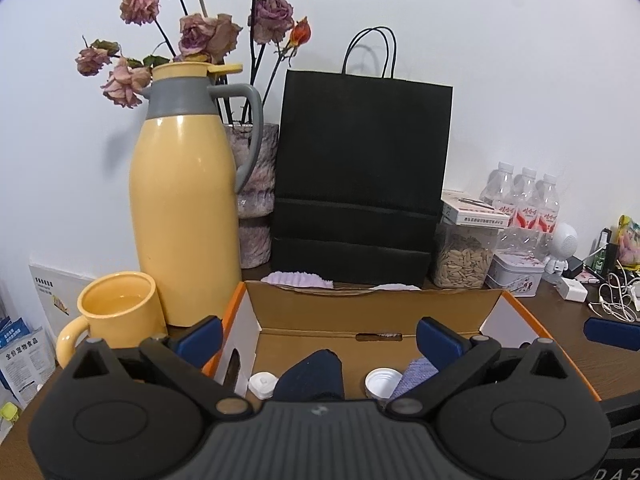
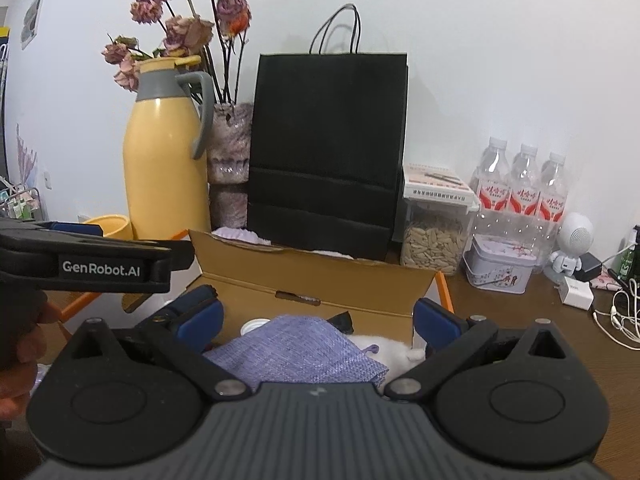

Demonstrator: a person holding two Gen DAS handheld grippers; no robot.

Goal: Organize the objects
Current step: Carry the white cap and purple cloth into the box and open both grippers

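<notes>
Left gripper [image 1: 320,336] and right gripper [image 2: 318,320] both gape wide, tilted slightly downward, side by side.

My pads [image 1: 202,338] are blue. Yellow flask [image 1: 182,200] with grey collar, yellow mug [image 1: 116,310], black bag [image 1: 360,176]. Orange-edged box [image 1: 516,300] holds lilac woven cloth [image 2: 296,354]

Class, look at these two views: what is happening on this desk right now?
A person holds a claw in each hand above an open cardboard box with orange edges. The left claw and the right claw are both open, and neither grips anything. Already in the box lie a lilac woven cloth pouch, a dark navy fabric item and two white caps. A yellow thermos jug and a black paper bag stand behind.
</notes>
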